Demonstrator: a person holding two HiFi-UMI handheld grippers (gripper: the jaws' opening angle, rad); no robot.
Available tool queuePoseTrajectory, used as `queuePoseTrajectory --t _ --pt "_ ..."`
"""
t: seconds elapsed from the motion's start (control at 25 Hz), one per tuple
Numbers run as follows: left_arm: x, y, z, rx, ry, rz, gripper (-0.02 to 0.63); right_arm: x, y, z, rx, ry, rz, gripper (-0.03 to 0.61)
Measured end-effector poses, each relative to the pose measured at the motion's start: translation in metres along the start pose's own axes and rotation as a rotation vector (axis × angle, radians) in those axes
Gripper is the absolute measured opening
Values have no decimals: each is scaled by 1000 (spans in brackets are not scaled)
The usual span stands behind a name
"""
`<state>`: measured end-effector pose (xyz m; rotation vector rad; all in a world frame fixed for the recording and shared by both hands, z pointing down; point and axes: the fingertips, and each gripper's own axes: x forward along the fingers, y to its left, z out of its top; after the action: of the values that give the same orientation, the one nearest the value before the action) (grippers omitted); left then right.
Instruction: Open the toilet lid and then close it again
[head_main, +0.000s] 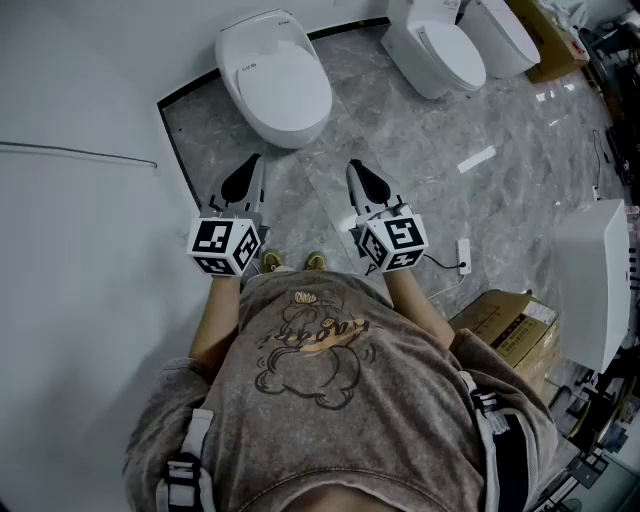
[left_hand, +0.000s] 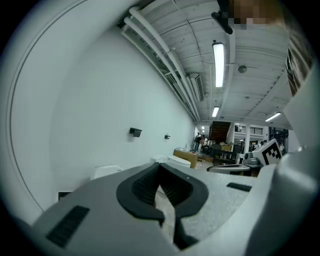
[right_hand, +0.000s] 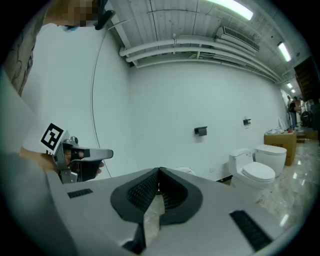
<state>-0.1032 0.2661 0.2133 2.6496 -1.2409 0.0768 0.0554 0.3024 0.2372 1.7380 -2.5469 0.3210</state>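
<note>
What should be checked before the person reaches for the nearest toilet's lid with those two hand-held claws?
1. Lid of the nearest toilet is down, ready to open: ok.
2. Left gripper empty: ok, jaws together, nothing between them.
3. Right gripper empty: ok, jaws together, nothing between them.
4. Grippers at the lid: not ok, both are short of the toilet and touch nothing.
5. Floor towards the toilet: ok, nothing seen lying there; the white power strip is off to the right.
6. An edge on the lid to hook under: cannot tell.
</note>
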Motion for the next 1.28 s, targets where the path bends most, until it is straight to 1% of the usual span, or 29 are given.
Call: queuePoseTrajectory --t 0.2,0.44,0.64,0.8,0.92,1.08,1.2,1.28 --pt "9 -5 0 6 -7 5 9 -1 -9 0 10 -19 2 25" --pt "19 -9 -11 6 -4 36 9 -5 -20 -5 45 -36 71 26" --pt "37 10 -19 -11 -5 64 9 21 -36 -24 51 -7 87 26" --pt "68 37 -35 -16 14 69 9 59 -53 -41 47 12 102 26" --pt "104 62 -59 -12 25 70 9 97 -76 -64 33 25 97 26" --pt "158 99 -104 15 35 52 9 154 -102 -113 26 52 106 26" --pt "195 123 -148 22 50 36 9 195 -119 -161 30 78 116 26" --pt "220 136 -184 30 72 31 9 219 -132 -195 42 95 122 26"
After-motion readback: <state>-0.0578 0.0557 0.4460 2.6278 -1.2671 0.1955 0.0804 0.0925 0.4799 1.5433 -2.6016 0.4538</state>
